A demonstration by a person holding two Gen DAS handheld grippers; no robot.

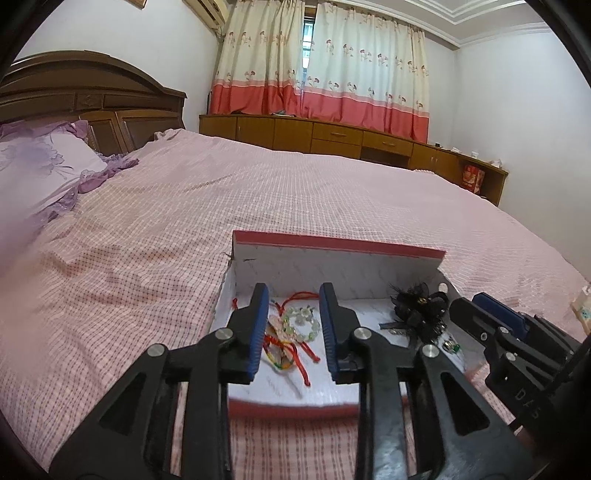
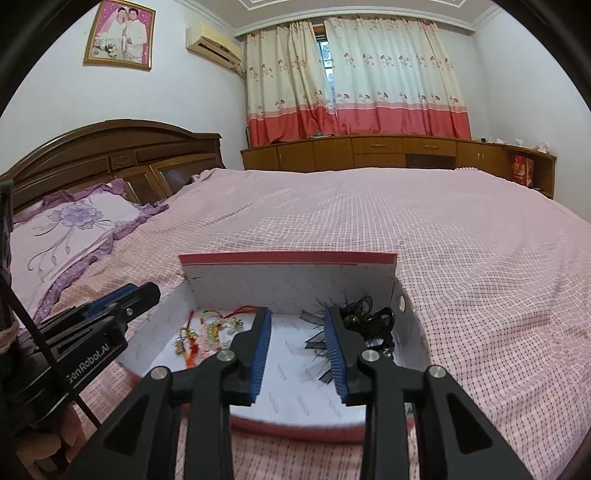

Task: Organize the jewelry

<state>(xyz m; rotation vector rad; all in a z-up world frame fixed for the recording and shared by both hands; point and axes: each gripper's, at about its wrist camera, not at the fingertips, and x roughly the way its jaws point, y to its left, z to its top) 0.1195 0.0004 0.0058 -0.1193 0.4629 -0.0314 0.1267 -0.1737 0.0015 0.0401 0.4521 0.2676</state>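
the left wrist view showed the left gripper (image 1: 293, 328) with its jaws apart over an open box (image 1: 343, 273), nothing pressed between them, and framed in the gap lay a tangle of red-corded bracelets (image 1: 291, 332) on the box's white floor. the right gripper (image 1: 498, 317) entered that view from the lower right edge, seen side-on, so its jaws could not be judged there. the right wrist view settled it: the right gripper (image 2: 297, 349) had its jaws apart as well, over bare white lining, gripping nothing. only this view showed the framed photo (image 2: 120, 35) on the wall and the whole air conditioner (image 2: 214, 44), which the left view cut at its top edge.

the box (image 2: 288, 275) sat on the bed (image 2: 461, 240), near its close edge, with its long axis running across both views and its open top facing up. the bracelets (image 2: 207, 330) lay in its left part and a black hair accessory (image 1: 421, 314) in its right part, well apart from them. in the right view the black hair accessory (image 2: 369, 321) was partly hidden behind the right finger, and its shape was hard to make out. the box's near wall was blurred and covered by both grippers' linkages. the left gripper (image 2: 110, 306) showed at the left edge of the right view, side-on. how many bracelets made up the tangle could not be told.
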